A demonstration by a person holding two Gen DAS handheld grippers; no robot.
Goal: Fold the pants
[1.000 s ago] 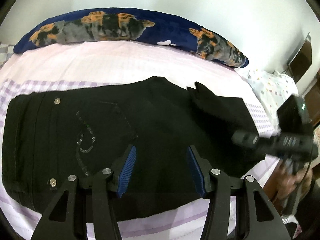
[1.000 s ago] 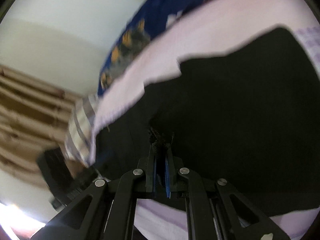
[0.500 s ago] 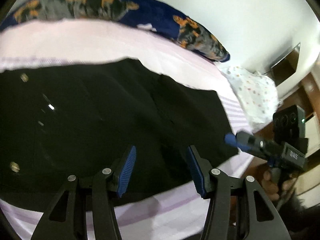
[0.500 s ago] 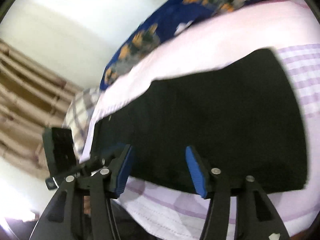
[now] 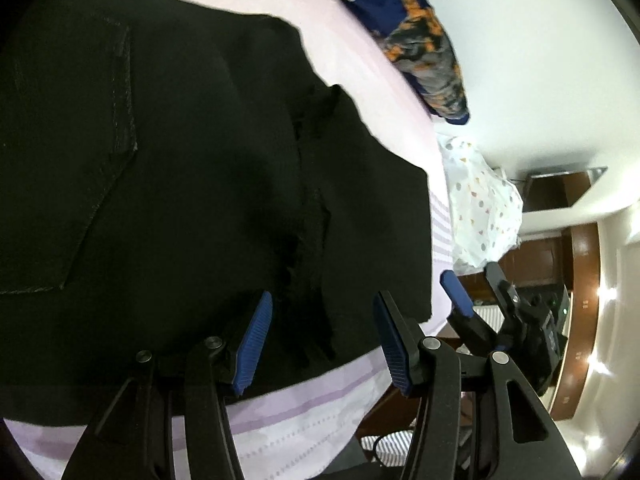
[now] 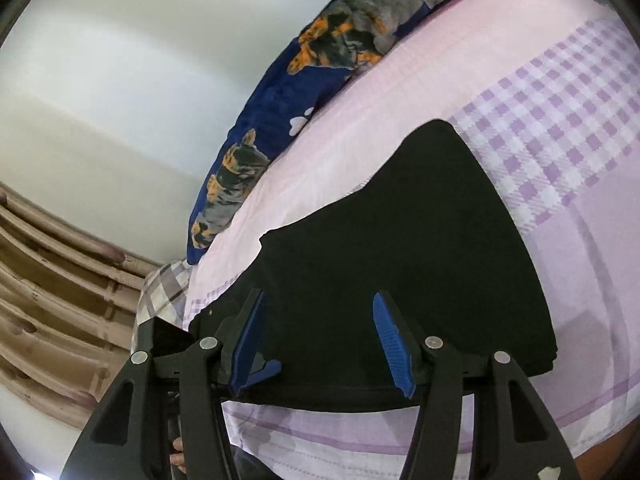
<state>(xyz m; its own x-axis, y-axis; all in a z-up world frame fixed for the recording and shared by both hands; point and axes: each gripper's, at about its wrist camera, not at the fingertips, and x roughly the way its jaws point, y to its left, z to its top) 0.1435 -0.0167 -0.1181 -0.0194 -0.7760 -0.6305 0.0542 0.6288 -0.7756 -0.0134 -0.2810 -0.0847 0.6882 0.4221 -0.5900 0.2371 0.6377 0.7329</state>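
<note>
While pants [image 5: 192, 168] lie flat, pillow [image 6: 320, 80] borders.

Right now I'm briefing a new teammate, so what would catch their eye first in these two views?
The black pants dominate, spread flat across the pink and lilac bedsheet. Behind them, along the wall, lies a navy pillow printed with orange-and-grey dogs. Both the left gripper and right gripper hover open over the pants' near edge, holding nothing.
</note>
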